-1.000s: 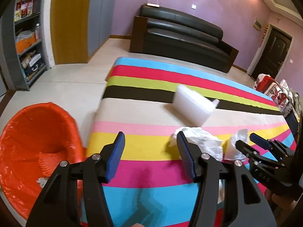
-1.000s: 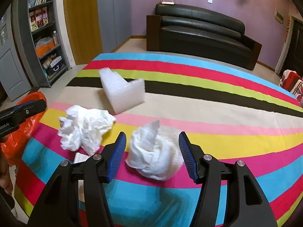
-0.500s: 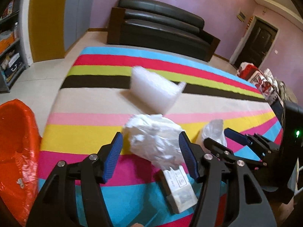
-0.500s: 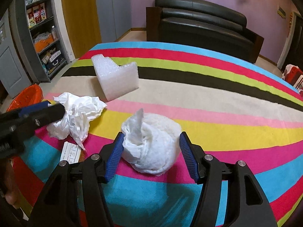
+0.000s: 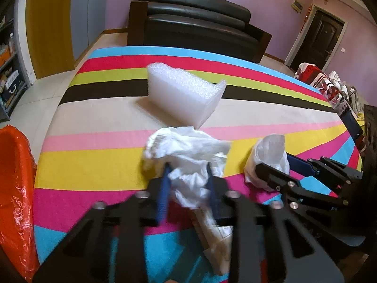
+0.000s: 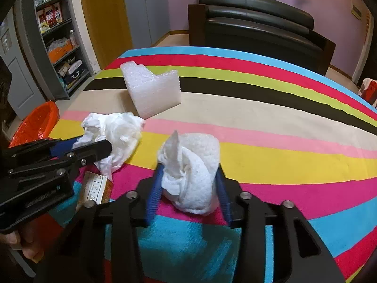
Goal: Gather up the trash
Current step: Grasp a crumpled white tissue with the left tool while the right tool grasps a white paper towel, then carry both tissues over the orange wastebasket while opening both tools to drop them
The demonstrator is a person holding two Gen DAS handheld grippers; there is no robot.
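White, crumpled and soft on both sides. Left tongs [image 5: 187, 179] closing on the crumpled plastic wad [image 5: 186, 151], blue pads already pinching its near folds, wad sitting across the yellow and magenta stripes of the tabletop [image 5: 94, 169]. Right tongs [image 6: 188, 184] closing too, squeezing the paper-towel ball [image 6: 192, 167] from both flanks, ball resting on the magenta band.

Best to finish each squeeze before lifting: loose, springy stuff like this probably slips out of a half-made pinch. Worth biting deep into the bulk, not just an outer flap, or the wad likely unrolls and trails. Straight up first, then across.

Small printed carton [image 6: 95, 188] lying just beside the left tongs, partly under the wad's tail. Care needed not to drag it along or knock it off the edge. Foam block [image 5: 183, 99] farther back, well apart, waiting its turn.

Orange-lined bin [image 5: 16, 188] off the tabletop's left edge, nearer the left tongs. Sensible to carry that wad over first and keep the two tongs from crossing.
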